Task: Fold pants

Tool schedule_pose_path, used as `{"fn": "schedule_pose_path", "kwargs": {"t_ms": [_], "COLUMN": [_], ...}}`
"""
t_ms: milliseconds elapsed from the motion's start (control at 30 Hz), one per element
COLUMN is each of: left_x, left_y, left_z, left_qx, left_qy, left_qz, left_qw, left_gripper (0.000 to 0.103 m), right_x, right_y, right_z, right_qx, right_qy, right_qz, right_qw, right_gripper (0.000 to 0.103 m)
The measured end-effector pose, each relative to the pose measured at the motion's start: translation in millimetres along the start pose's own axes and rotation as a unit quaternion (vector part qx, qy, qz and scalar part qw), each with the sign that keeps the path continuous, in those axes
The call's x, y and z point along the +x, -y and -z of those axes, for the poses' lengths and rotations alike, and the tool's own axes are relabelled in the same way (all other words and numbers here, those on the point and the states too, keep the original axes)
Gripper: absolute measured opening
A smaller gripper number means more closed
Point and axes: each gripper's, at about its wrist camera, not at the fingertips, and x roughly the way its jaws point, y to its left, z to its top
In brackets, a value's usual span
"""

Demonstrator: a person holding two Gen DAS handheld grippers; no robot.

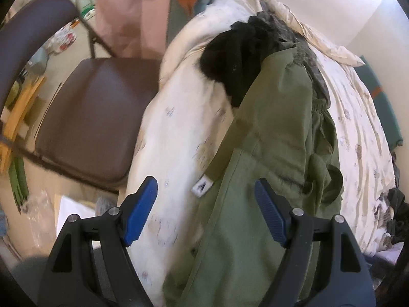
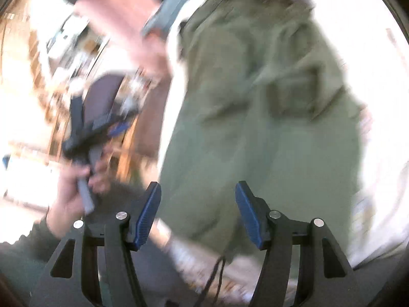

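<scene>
Olive green pants (image 1: pixel 276 133) lie lengthwise on a white patterned quilt (image 1: pixel 179 117), their elastic waistband at the far end. A strap with a white label (image 1: pixel 202 187) hangs off their left edge. My left gripper (image 1: pixel 204 188) hovers open above that edge, nothing between its blue pads. The right wrist view is blurred: the pants (image 2: pixel 255 102) fill its middle, a dark drawstring (image 2: pixel 217 268) trailing at the near end. My right gripper (image 2: pixel 198 189) is open just above the cloth, gripping nothing. A hand (image 2: pixel 74 181) holds the left gripper (image 2: pixel 102 125) at the left.
A black garment (image 1: pixel 237 53) lies by the pants' waistband. A brown padded chair (image 1: pixel 97 117) stands left of the bed, pink cloth (image 1: pixel 127 12) behind it. More dark clothes (image 1: pixel 398 212) sit at the quilt's right edge. Paper and plastic lie on the floor (image 1: pixel 51 204).
</scene>
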Motion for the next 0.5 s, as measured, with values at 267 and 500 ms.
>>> {"fn": "schedule_pose_path", "kwargs": {"t_ms": [267,500], "left_x": [65.2,171.9], "left_y": [7.2,16.0], "left_z": [-126.3,-205.3], "left_qx": [-0.088,-0.16], "left_qy": [0.001,-0.034], "left_qz": [0.028,0.021], "left_qw": [0.9957,0.9864], "left_gripper": [0.076,0.1], "right_x": [-20.4,5.3], "right_y": [84.4,108.3], "right_z": [-42.3,-51.4], "right_qx": [0.101,0.144], "right_qy": [0.084,0.08], "right_qz": [-0.018,-0.026], "right_qw": [0.991,0.986], "right_gripper": [0.063,0.063]}}
